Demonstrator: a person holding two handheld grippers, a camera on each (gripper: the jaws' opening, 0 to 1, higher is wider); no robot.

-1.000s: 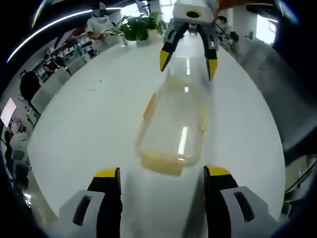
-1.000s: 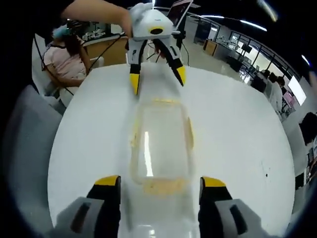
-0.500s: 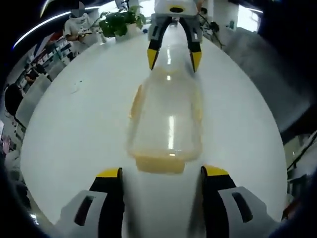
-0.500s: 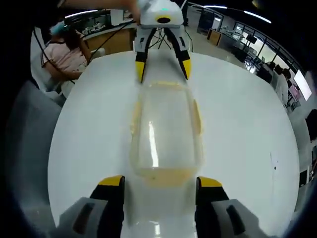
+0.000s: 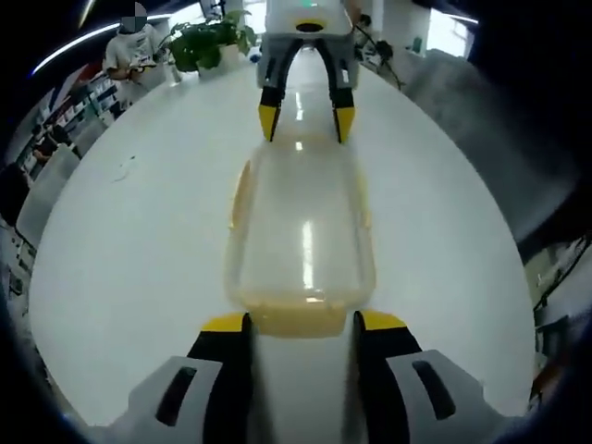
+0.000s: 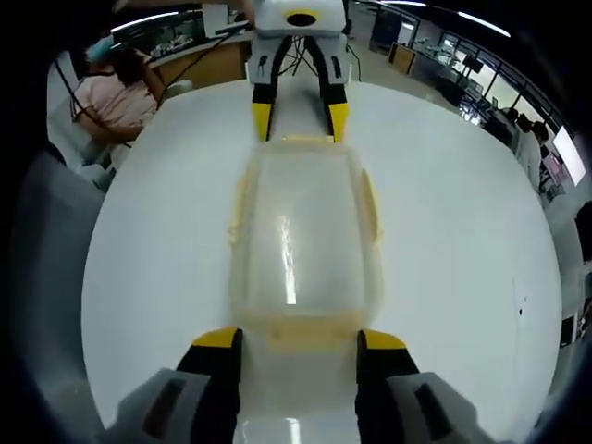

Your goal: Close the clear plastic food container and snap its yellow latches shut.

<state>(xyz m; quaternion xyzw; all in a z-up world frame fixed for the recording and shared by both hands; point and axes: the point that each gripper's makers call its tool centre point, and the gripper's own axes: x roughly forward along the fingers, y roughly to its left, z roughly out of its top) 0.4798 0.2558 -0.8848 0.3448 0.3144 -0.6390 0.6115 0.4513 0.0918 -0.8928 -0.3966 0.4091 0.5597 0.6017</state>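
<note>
The white round table takes up most of the scene, glossy and bare around the middle, its far edge running into a blurred office where a seated person in pink sits off one side and a potted plant stands at the opposite edge beside another figure too small to read. Dead centre on the table lies the clear plastic food container, long axis running straight between the two tools, lid on top; through the glare it is hard to say whether the lid is fully seated. Yellow latches show as pale, smeared bands at both short ends and along the long sides, and whether any has snapped down cannot be told from here. In the left gripper view, the left gripper has its yellow-tipped jaws parted, straddling the near end latch, tips just beside the corners; contact is unclear. Opposite, the right gripper mirrors it in its own view, jaws spread about the width of its end latch, gripping nothing visibly. Each tool appears at the far end in the other's view, jaws apart, a hand above it cut off by the rim.
</note>
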